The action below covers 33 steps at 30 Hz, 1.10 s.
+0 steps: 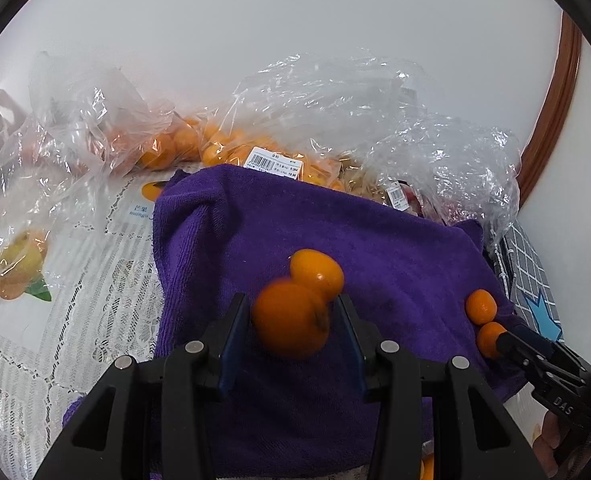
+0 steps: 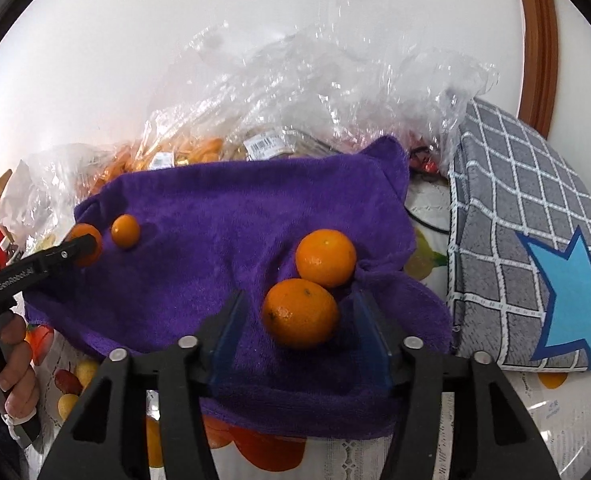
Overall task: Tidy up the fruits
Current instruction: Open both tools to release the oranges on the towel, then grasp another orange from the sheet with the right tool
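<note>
A purple towel [image 1: 375, 248] [image 2: 223, 208] lies on the table with several small oranges on it. In the left wrist view my left gripper [image 1: 291, 320] is open around one orange [image 1: 289, 320], which looks blurred; a second orange [image 1: 317, 274] sits just behind it. In the right wrist view my right gripper [image 2: 299, 320] is open around another orange [image 2: 300, 314], with an orange [image 2: 326, 258] touching it behind. Each gripper shows in the other's view, the right gripper [image 1: 507, 338] and the left gripper [image 2: 81, 246], each beside its pair of oranges.
Clear plastic bags [image 1: 335, 120] [image 2: 295, 92] holding more oranges and other fruit lie behind the towel against a white wall. A grey checked cushion [image 2: 535, 240] with a blue star lies at the right. A fruit-printed tablecloth [image 1: 55, 320] covers the table.
</note>
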Each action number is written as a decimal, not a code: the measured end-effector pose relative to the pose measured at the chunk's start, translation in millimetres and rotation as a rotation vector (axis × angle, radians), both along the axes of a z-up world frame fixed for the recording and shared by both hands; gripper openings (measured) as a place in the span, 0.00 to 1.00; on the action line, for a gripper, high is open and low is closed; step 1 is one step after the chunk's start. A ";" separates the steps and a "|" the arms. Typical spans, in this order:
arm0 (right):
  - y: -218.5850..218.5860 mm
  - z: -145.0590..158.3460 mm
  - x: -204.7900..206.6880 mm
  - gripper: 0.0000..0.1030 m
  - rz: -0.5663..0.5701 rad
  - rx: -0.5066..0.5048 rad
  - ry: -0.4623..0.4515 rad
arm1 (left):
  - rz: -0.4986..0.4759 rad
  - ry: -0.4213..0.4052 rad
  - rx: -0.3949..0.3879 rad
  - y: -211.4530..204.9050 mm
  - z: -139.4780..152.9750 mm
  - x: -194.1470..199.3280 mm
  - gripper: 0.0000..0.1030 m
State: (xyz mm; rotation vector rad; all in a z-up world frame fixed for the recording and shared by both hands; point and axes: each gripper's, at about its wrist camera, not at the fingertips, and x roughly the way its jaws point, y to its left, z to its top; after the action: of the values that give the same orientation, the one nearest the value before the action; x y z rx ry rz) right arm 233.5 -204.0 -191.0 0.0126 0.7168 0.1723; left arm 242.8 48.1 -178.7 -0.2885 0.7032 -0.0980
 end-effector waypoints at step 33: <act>55.8 -1.5 -93.0 0.51 0.076 -0.015 0.085 | 0.082 -0.041 -0.006 65.4 7.2 -121.5 0.48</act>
State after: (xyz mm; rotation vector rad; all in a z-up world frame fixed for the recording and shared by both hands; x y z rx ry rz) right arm 140.5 -148.2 -192.5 -0.0223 0.8038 0.2405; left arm 121.4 113.5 -171.6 -0.3196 0.6499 -0.0278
